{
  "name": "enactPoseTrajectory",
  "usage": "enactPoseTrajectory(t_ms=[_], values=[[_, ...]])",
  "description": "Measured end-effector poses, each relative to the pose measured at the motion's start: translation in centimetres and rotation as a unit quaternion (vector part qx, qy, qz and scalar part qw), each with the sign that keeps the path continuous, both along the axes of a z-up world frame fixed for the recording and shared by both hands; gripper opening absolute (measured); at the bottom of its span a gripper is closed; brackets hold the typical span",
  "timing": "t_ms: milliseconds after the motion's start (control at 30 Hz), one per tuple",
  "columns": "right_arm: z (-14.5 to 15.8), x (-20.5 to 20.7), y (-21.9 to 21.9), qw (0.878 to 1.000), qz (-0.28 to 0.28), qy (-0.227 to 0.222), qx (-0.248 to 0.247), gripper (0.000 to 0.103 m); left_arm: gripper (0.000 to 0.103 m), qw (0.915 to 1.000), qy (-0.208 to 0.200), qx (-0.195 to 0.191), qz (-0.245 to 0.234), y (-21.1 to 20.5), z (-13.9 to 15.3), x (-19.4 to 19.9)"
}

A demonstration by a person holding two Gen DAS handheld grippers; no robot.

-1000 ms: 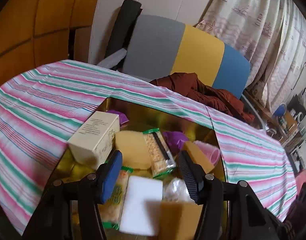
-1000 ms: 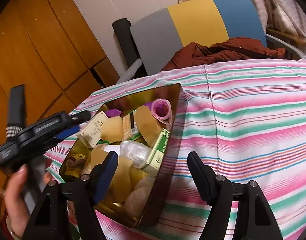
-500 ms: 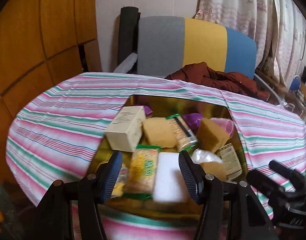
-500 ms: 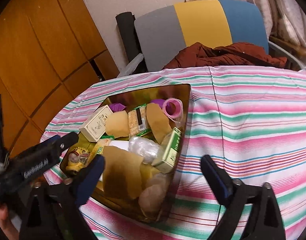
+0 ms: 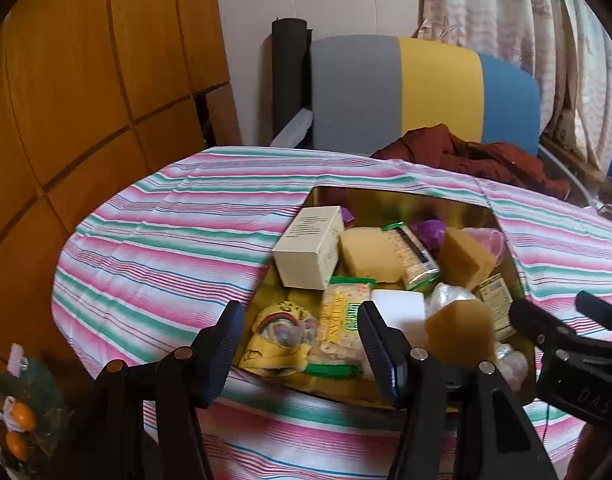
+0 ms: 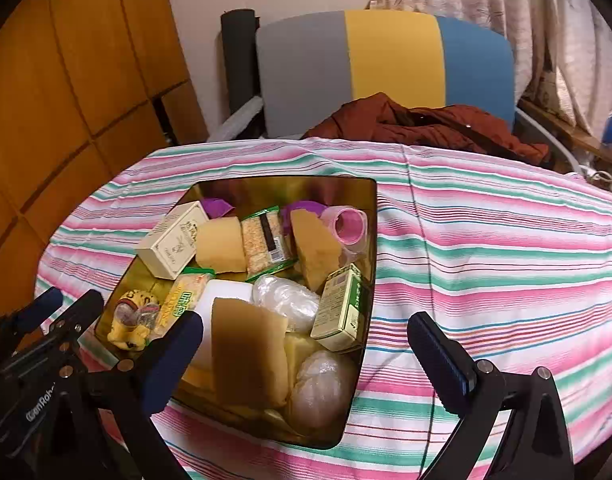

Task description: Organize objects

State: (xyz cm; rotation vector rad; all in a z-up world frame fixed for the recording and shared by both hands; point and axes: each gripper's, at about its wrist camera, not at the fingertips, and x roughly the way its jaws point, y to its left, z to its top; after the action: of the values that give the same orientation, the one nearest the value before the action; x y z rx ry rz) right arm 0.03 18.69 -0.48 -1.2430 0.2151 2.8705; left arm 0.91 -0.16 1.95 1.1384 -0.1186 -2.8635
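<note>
A gold tin tray [image 6: 369, 216] [image 5: 397, 198] on the striped tablecloth is piled with objects: a cream box [image 6: 174, 240] [image 5: 309, 246], yellow sponges [image 6: 222, 244], cracker packs [image 6: 264, 238] [image 5: 339, 320], a white block [image 5: 399, 308], a brown sponge [image 6: 248, 356], a green box [image 6: 341, 308], a pink cup [image 6: 347, 226] and a yellow toy [image 6: 132, 318] [image 5: 278, 334]. My left gripper [image 5: 300, 346] is open and empty at the tray's near edge. My right gripper [image 6: 306, 360] is open wide and empty over the tray's near right corner.
The striped tablecloth [image 6: 485, 248] stretches right of the tray. A grey, yellow and blue chair [image 6: 385, 64] with a rust-red garment [image 6: 421, 124] stands behind the table. A wooden wall [image 5: 66, 100] is left. Small orange objects [image 5: 16, 428] sit low left.
Both grippers have pulled back from the tray, so more of the table shows. The right gripper has opened wider. Nothing in the tray has moved.
</note>
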Motion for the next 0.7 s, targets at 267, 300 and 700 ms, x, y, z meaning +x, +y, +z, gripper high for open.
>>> enactPoseTrajectory(t_ms=[267,300,700], values=[[1.0,0.3,-0.6,0.999,-0.026,0.002,0.025,0.103,0.059,0.9998,-0.014,0.016,0.006,-0.5,0.0,-0.1],[1.0,0.3,-0.6,0.999,-0.025,0.001,0.024,0.103,0.059,0.9997,-0.016,0.018,0.005,-0.6,-0.1,-0.1],[0.4,0.4,-1.5,0.998,-0.026,-0.002,0.051,0.103,0.059,0.9997,-0.02,0.012,0.004,-0.3,0.2,0.0]])
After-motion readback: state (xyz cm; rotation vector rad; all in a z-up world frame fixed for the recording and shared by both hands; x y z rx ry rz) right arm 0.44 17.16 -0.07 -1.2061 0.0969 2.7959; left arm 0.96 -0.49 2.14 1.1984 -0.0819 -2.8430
